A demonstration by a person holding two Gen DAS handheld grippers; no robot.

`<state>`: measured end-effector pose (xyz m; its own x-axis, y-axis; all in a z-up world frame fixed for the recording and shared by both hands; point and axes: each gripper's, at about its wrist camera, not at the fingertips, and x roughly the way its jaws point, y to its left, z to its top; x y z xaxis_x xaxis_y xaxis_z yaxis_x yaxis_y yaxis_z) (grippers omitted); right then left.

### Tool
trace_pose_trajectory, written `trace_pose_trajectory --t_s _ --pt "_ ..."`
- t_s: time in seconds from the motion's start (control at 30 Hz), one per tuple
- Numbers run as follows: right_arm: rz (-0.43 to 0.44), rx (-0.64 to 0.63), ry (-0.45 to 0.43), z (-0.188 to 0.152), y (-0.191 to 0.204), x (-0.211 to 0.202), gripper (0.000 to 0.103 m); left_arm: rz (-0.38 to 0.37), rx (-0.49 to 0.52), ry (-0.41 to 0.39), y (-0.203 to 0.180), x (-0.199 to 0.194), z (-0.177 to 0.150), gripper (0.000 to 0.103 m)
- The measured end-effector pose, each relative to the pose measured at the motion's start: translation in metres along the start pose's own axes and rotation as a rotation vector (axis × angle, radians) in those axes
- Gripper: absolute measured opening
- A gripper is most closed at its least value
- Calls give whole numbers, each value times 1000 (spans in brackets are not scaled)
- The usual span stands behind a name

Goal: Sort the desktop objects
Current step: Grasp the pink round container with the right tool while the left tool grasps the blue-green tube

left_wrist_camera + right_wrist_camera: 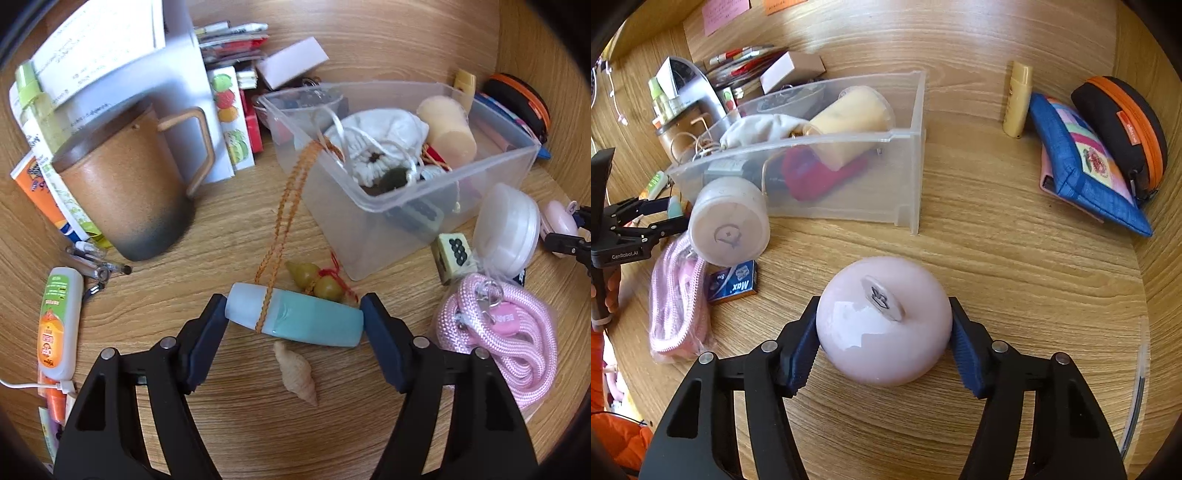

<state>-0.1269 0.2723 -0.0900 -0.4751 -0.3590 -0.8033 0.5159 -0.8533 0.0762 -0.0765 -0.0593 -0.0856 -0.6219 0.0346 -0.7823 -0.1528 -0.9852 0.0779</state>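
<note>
Left tongs [294, 318] grip bottle [295, 317] — right tongs [884, 325], pink case [882, 325].

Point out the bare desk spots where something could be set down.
Widest: the bare desk between the clear bin and the blue pouch. Smaller: between the mug and the bin. Crowded: around the pink rope, dice and round case.

- Teal bottle [295, 317] with pale cap: lying crosswise on the wooden desk, an orange cord looped over it.
- Pink rounded case [884, 325]: glossy, resting on the desk.
</note>
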Motion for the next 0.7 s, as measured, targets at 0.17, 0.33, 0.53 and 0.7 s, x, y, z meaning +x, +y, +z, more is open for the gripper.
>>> trace_pose_trajectory --t_s 0.17,0.33,0.53,0.7 --pt "7 0 -28 5 2 -10 60 -12 -13 -42 -1 -15 4 73" --pt "3 -16 -57 9 4 -21 60 -25 -26 -79 -3 -28 8 73" --pt "-9 -44 -95 17 7 -37 60 -45 -37 -124 -3 -44 17 73" --pt "-22 -66 -117 28 10 -46 60 -46 -35 -154 -5 -57 27 73"
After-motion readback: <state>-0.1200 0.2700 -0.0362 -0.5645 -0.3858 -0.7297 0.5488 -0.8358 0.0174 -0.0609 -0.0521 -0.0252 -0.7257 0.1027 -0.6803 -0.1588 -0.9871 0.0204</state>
